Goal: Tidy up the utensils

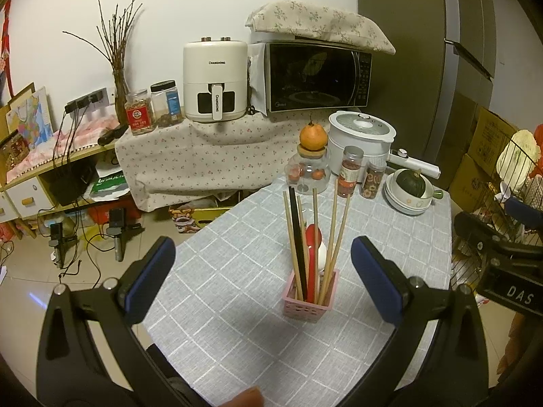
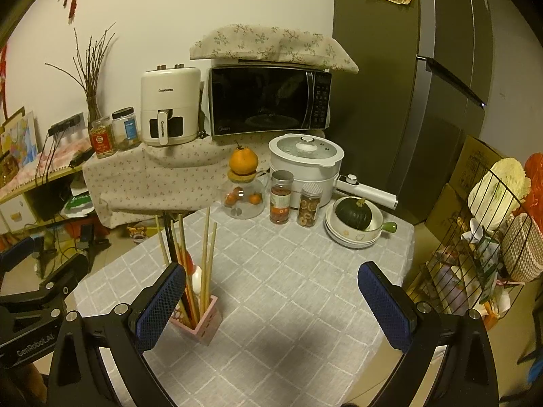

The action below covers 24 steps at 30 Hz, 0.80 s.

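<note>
On the table [image 2: 288,291] the cloth lies bare across the near middle and the right, wide enough for a gripper to pass. The pink holder [image 1: 310,300] with its tall chopsticks [image 1: 334,227] stands as the one obstacle near the left. Jars [image 2: 281,196], a bowl stack [image 2: 353,234] and a white pot [image 2: 305,166] crowd the far edge. A wire rack [image 2: 475,244] hems in the right side.

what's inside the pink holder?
The pink holder holds upright wooden chopsticks, a black pair, a red spoon and a white spoon. Its walls hide their lower ends and the bottom.
</note>
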Each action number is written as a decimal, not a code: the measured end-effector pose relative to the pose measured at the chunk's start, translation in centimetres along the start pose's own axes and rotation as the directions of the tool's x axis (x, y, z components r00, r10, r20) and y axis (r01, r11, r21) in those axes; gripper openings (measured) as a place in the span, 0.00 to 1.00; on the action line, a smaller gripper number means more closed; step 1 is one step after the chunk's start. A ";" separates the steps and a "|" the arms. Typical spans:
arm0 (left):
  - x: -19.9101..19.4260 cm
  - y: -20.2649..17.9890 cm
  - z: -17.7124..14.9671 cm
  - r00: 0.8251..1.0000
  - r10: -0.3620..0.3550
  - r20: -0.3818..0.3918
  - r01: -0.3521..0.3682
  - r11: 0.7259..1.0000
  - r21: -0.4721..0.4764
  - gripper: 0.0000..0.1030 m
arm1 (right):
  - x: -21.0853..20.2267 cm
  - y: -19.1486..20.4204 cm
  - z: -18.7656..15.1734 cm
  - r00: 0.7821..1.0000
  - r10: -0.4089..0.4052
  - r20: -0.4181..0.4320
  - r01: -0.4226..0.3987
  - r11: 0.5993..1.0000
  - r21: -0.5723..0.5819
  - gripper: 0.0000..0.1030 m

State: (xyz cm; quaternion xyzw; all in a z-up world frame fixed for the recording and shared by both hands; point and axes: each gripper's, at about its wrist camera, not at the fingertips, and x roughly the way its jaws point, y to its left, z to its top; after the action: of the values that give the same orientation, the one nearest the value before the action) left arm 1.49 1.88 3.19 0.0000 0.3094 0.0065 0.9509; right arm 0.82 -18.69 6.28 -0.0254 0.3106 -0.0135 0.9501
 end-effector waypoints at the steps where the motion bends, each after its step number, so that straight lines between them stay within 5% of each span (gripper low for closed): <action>1: 0.0 0.0 0.0 1.000 0.000 -0.001 0.000 1.000 0.000 1.00 | 0.0 0.0 0.0 1.000 0.000 0.000 0.000 1.000 0.000 0.99; 24: -0.1 -0.4 0.1 1.000 0.000 -0.006 0.000 1.000 0.005 1.00 | 0.0 0.2 0.2 1.000 0.000 0.008 0.000 1.000 0.005 0.99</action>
State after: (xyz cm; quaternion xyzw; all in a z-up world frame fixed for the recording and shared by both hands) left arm 1.51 1.45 3.31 0.0024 0.3125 0.0056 0.9499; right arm 0.96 -18.53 6.37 -0.0229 0.3068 -0.0140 0.9514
